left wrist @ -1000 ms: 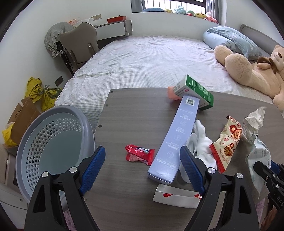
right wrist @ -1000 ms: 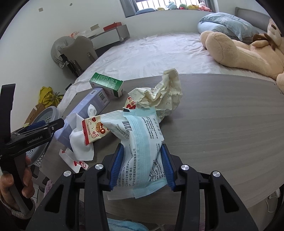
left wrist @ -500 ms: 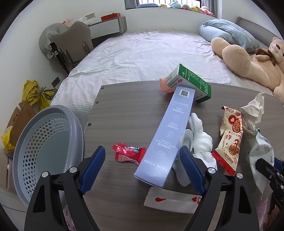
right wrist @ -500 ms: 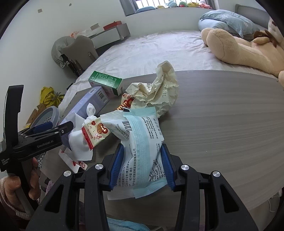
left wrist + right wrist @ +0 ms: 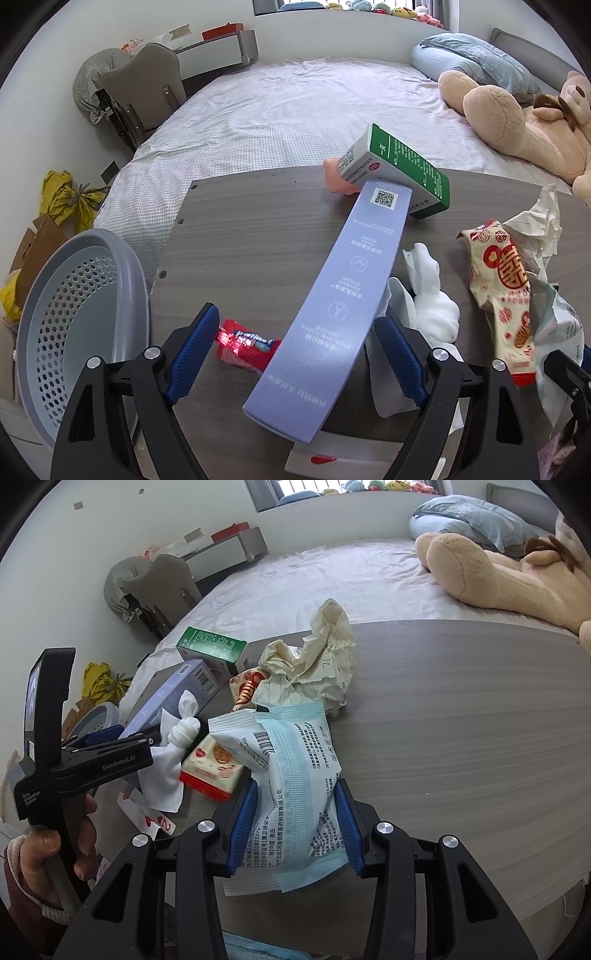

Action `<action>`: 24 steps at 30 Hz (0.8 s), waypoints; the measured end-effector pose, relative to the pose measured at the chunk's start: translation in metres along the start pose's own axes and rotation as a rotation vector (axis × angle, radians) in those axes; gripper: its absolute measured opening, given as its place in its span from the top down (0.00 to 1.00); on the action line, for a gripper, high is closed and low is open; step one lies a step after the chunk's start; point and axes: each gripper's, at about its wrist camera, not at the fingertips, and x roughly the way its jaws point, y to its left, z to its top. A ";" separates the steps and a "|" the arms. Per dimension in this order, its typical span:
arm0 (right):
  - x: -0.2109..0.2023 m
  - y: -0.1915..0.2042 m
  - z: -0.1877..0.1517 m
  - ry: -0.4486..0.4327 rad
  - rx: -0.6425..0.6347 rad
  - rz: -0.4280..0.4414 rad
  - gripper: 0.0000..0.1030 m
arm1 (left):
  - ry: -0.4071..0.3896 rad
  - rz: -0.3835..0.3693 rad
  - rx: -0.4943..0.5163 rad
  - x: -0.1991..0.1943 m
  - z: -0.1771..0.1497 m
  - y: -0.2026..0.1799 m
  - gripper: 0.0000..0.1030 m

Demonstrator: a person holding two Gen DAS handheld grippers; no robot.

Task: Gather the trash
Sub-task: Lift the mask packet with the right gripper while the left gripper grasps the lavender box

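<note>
My right gripper [image 5: 295,823] is clamped on a white-and-blue plastic packet [image 5: 291,790], both blue pads pressed into its sides, packet resting on the grey wood-grain table [image 5: 461,738]. My left gripper [image 5: 291,350] is spread wide, nothing gripped; the near end of a long lavender box [image 5: 343,295] sits between its jaws, not touched by either pad as far as I can see. That box runs diagonally away, far end propped against a green-and-white carton [image 5: 399,170], which is tilted, with something small and pink [image 5: 336,177] just behind it. A red candy wrapper [image 5: 243,347] lies flat just beside the left pad, partly under the box edge. White tissue wad [image 5: 428,306] sits right of the lavender box, touching the right jaw. Red-and-cream snack bag [image 5: 506,291] is further right, next to crumpled cream paper [image 5: 317,657]. A white card with red hearts [image 5: 332,458] lies under the box's near end at the table edge. Grey perforated basket [image 5: 74,317] stands off the table's left edge, below table level. In the right wrist view my left hand [image 5: 48,853] grips the left tool's handle. Bed [image 5: 295,103] behind the table, teddy bear [image 5: 517,122] on it, chair [image 5: 147,85] at the wall.
</note>
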 end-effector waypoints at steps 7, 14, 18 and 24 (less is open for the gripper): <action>0.001 -0.001 0.001 0.003 0.001 -0.002 0.59 | 0.005 -0.031 -0.011 0.000 0.002 0.001 0.52; 0.002 -0.001 0.001 0.002 -0.004 -0.001 0.59 | 0.011 -0.004 -0.071 -0.008 -0.005 0.011 0.53; 0.002 0.000 0.001 0.000 -0.008 0.001 0.59 | -0.022 0.003 -0.065 -0.022 -0.005 0.013 0.38; -0.001 0.000 0.002 -0.011 -0.005 0.005 0.59 | -0.029 0.002 -0.047 -0.037 -0.007 0.013 0.35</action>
